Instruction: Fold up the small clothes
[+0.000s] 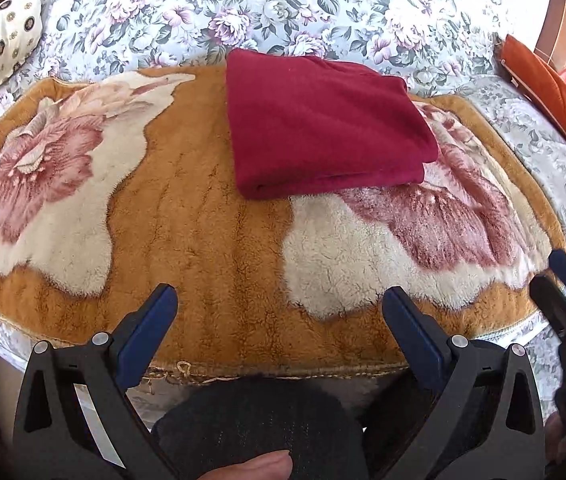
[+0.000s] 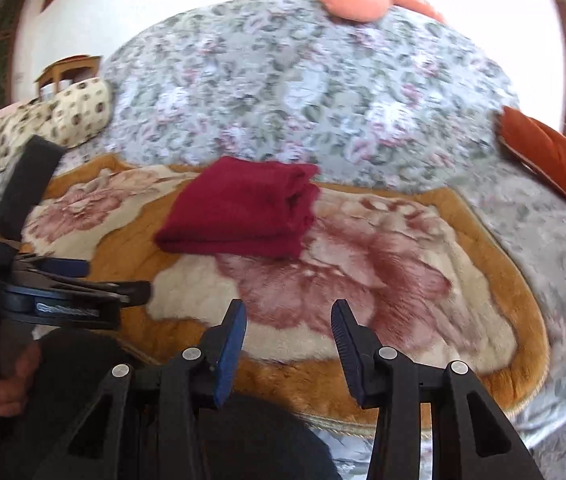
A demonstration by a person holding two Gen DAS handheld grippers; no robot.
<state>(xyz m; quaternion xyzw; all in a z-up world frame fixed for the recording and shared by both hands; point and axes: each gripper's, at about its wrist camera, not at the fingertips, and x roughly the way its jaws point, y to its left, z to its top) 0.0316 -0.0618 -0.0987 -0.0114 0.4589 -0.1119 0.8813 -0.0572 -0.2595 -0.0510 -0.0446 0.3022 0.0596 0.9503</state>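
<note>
On the bed lie one folded dark red cloth (image 1: pixel 329 120), one brown flowered blanket (image 1: pixel 211 216), one spotted cream pillow (image 1: pixel 1 44) far left, one orange cushion (image 1: pixel 551 92) far right, and two grippers hover near.

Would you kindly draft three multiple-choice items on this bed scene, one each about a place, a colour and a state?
1. Where does the folded garment lie?
A. on the plush blanket
B. on the orange cushion
C. between the left gripper's jaws

2. What colour is the garment?
A. navy
B. dark red
C. white

3. How do the right gripper's jaws stand?
A. clamped on the garment
B. apart and empty
C. gripping the blanket

Answers: A, it rests on the blanket's far part; B, its fabric is dark red; B, only blanket shows between its pads.
</note>
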